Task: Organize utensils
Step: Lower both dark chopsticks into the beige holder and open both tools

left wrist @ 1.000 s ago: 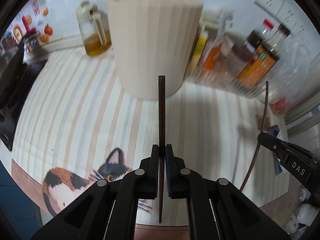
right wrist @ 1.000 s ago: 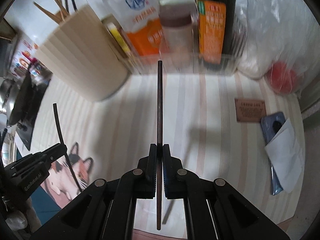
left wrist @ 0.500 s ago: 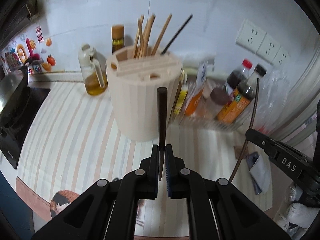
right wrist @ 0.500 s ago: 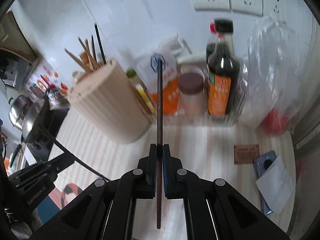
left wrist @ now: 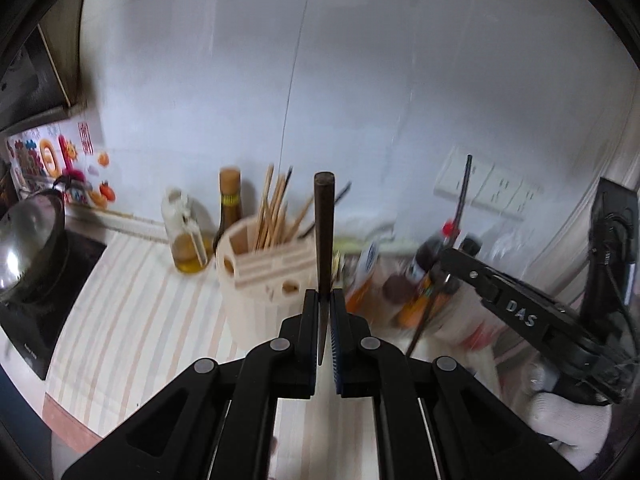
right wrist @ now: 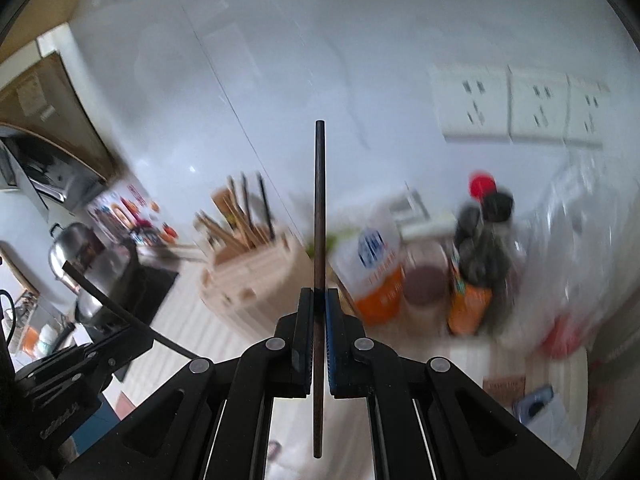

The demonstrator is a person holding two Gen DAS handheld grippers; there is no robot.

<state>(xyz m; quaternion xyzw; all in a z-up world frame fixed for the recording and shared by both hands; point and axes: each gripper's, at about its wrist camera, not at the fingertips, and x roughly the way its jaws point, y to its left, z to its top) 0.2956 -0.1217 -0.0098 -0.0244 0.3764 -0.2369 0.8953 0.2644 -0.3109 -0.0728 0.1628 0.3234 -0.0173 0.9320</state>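
Observation:
My left gripper (left wrist: 325, 294) is shut on a dark wooden chopstick (left wrist: 323, 232) that points up and forward. My right gripper (right wrist: 319, 292) is shut on a second dark chopstick (right wrist: 319, 208), also upright. A round beige utensil holder (left wrist: 264, 284) with several chopsticks in it stands on the striped counter, just beyond and below the left gripper; in the right wrist view the holder (right wrist: 252, 280) lies to the left. The right gripper (left wrist: 452, 264) with its chopstick shows at the right of the left wrist view; the left gripper (right wrist: 132, 340) shows at the lower left of the right wrist view.
An oil jar (left wrist: 186, 240) and a brown bottle (left wrist: 230, 204) stand left of the holder. Sauce bottles and packets (right wrist: 476, 280) crowd the right, under wall sockets (right wrist: 512, 108). A steel pot (left wrist: 28, 240) sits on a black hob at far left.
Both grippers have risen and tilted upward with their chopsticks; the holder now lies lower and its top is seen from above.

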